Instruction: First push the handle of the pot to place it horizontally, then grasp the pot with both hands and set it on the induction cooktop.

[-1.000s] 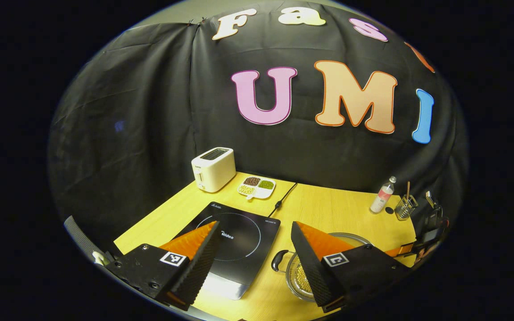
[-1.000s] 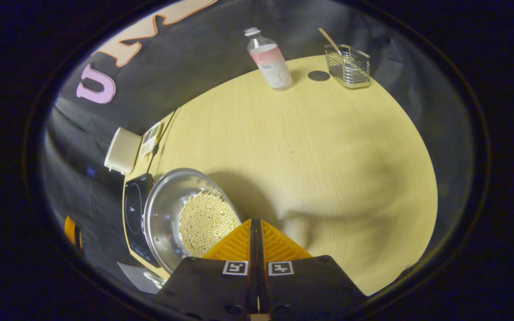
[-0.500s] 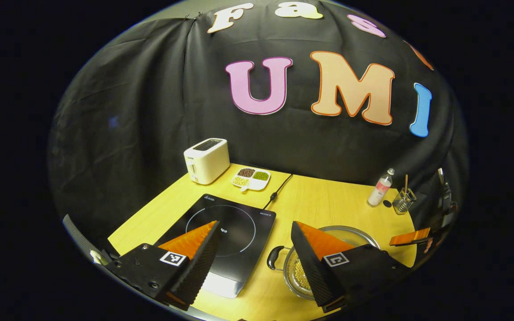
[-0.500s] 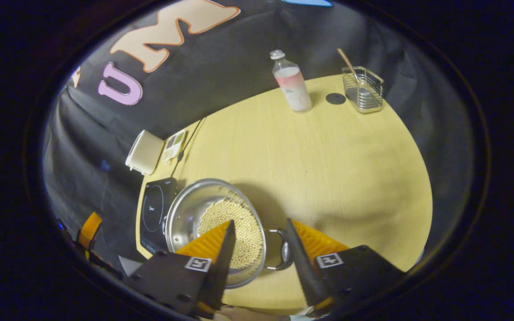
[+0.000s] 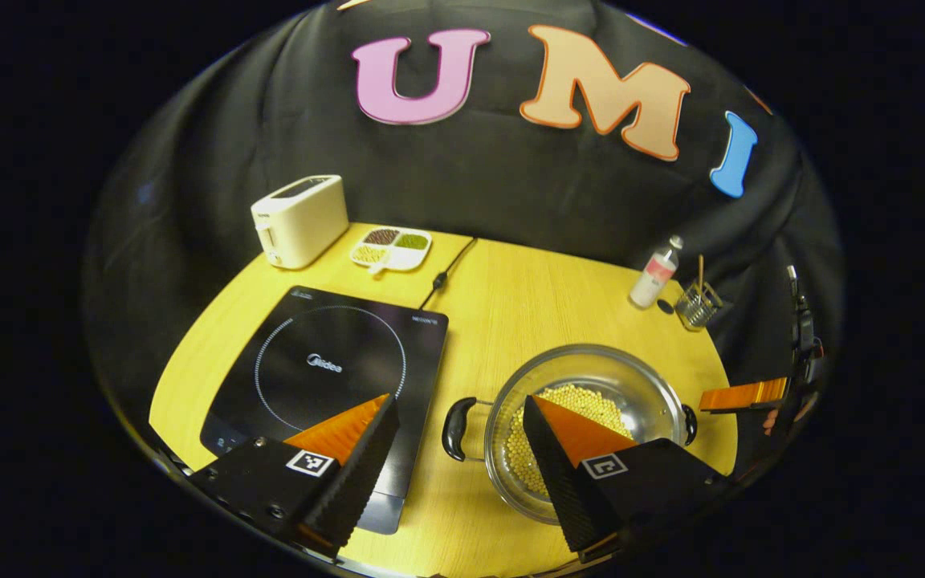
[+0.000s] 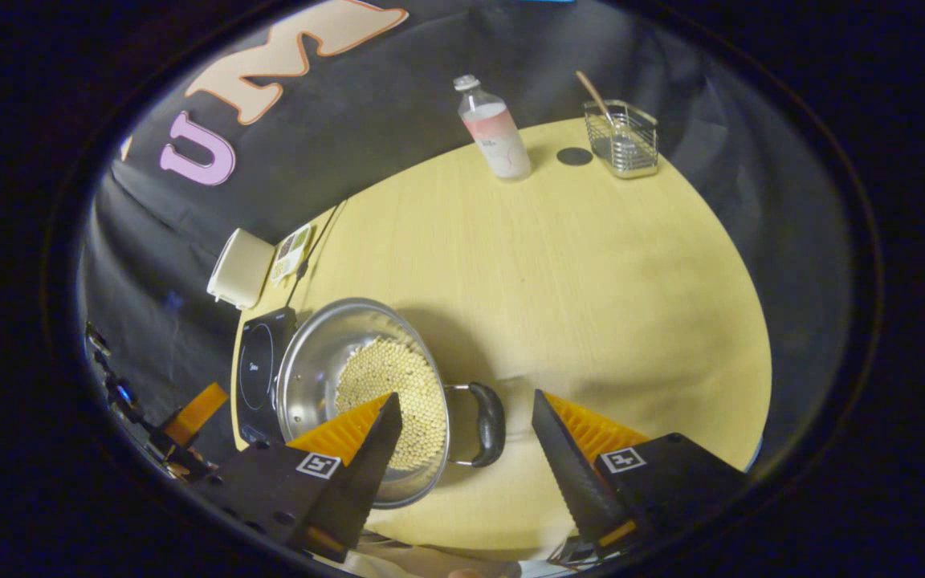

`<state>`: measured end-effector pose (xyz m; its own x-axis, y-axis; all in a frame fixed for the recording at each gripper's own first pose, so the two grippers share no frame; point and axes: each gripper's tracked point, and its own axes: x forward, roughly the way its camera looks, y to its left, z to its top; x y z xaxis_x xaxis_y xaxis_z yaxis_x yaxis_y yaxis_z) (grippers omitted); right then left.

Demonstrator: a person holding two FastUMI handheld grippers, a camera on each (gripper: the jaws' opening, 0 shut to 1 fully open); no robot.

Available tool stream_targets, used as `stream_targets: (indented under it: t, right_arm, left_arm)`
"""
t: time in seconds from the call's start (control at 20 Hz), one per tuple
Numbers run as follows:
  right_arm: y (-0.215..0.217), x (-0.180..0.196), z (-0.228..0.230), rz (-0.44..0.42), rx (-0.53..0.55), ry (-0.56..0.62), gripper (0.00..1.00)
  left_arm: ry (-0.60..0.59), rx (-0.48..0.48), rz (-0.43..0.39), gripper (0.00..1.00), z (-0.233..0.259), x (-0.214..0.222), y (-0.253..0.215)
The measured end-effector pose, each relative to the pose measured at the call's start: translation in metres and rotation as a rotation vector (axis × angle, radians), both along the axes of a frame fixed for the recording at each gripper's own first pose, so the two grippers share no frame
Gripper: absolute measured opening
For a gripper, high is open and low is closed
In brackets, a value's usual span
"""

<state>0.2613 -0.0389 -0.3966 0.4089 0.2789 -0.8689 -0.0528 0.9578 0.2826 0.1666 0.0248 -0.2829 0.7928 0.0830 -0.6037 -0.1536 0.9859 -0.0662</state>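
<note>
Yellow tabletop [image 5: 511, 305]: pot [image 5: 583, 425] near its front edge, beside induction cooktop [image 5: 326, 369]. Both my grippers, left gripper [image 5: 458, 457] and right gripper [image 6: 466, 449], gape wide, empty; I should straddle each handle squarely, then clamp evenly

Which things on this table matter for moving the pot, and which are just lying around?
For the job: pot, its handles, induction cooktop, left gripper, right gripper.

Lying about: toaster, divided dish, bottle, wire basket.
</note>
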Motion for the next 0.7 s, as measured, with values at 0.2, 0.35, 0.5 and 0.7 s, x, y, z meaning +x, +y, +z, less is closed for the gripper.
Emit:
stream_targets:
  t: [0.2,0.35,0.5,0.7]
  right_arm:
    - [0.003,-0.01,-0.02,-0.004,0.008,0.06,1.0]
    - [0.005,-0.015,-0.034,-0.016,0.02,0.102,0.93]
    - [0.008,-0.019,-0.046,-0.032,0.039,0.14,0.99]
    - [0.015,-0.023,-0.061,-0.036,0.044,0.171,0.88]
  left_arm:
    - [0.09,0.009,-0.049,0.96,-0.035,0.007,-0.001]
    - [0.131,-0.005,-0.065,0.96,-0.049,0.012,-0.003]
    - [0.157,-0.019,-0.07,0.96,-0.058,0.017,-0.004]
    - [0.211,-0.02,-0.074,0.94,-0.073,0.021,-0.005]
